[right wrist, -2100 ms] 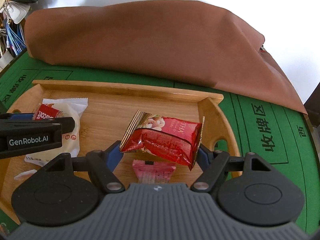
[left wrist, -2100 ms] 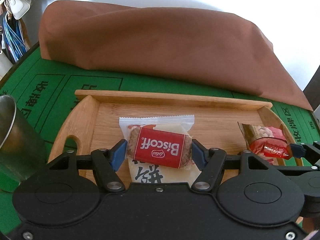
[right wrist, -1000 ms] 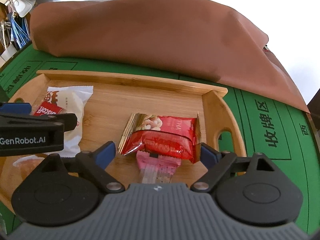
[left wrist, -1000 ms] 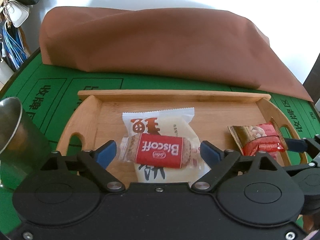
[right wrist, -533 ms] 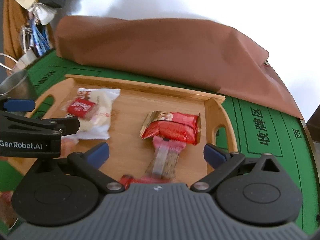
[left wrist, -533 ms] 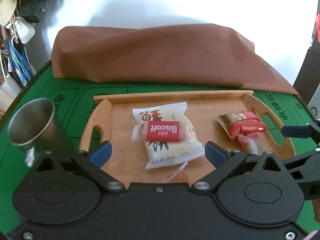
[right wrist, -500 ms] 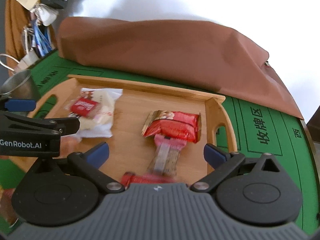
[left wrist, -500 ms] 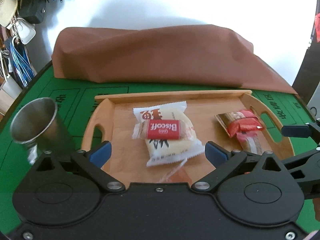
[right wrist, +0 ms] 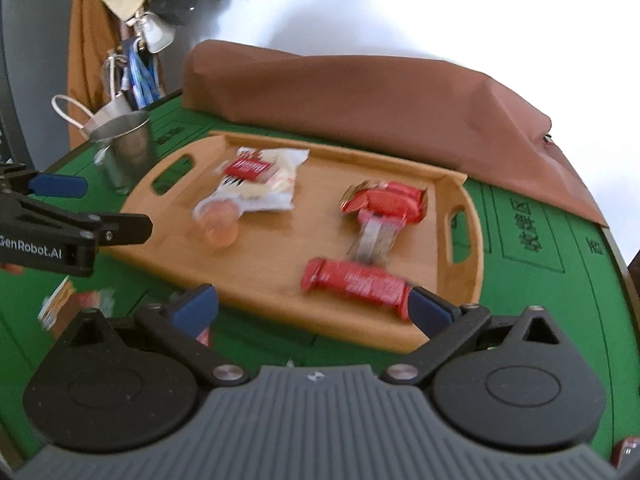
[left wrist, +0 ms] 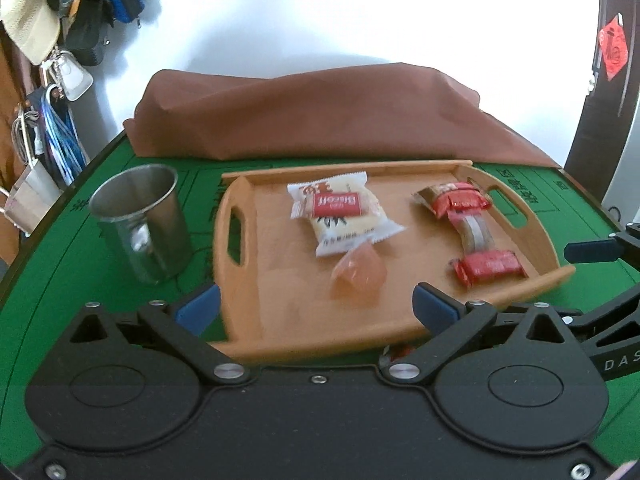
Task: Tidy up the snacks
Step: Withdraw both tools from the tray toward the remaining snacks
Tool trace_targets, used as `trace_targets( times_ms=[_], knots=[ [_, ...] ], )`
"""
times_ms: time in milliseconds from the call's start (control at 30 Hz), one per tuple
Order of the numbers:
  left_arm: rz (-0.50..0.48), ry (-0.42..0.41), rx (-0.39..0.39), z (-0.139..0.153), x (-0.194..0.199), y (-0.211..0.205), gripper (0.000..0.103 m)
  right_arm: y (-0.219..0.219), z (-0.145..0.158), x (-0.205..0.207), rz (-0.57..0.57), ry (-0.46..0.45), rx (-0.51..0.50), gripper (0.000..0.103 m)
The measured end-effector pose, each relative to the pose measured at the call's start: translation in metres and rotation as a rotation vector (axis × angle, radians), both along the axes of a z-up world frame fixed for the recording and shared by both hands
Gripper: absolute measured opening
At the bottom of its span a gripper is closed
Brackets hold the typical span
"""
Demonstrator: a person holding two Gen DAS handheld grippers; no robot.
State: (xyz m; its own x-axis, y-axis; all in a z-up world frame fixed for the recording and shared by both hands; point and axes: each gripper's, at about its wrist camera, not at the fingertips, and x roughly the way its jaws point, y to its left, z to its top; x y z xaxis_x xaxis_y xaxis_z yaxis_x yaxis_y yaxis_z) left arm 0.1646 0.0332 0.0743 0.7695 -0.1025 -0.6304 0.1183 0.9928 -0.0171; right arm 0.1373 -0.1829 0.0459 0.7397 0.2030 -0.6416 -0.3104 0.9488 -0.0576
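Now | L tool & R tool spread, empty | steel cup beside tray, maybe touching

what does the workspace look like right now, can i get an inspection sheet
surface: green mat with printed characters, wooden tray on it
job's things: Biscoff pack on white pastry pack; orange jelly cup; red peanut pack on pink wafer pack; red bar; all in the tray
clutter: steel cup left of the tray; blurred packs on the mat
grippers: left gripper and right gripper open, empty
cables: nothing seen
surroundings: brown cloth behind the tray; hanging bags
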Motion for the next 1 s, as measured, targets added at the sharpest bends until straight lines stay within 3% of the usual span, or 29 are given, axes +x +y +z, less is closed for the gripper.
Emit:
trace_targets(
  times_ms=[200, 667, 1000],
  knots=[
    [0.006, -0.005, 0.021, -0.012, -0.031, 0.011, 0.103, -0.006, -0.011, -0.022, -0.060, -0.044, -0.043, 0.103],
    [0.037, 0.001, 0.072, -0.047, -0.080, 0.032, 0.103, -0.016, -0.037, -0.042, -0.070, 0.059, -0.064, 0.083],
    [0.048, 0.036, 0.063, -0.062, -0.090, 0.037, 0.103, -0.004, -0.042, -0.046, -0.005, 0.116, -0.023, 0.079]
  ],
)
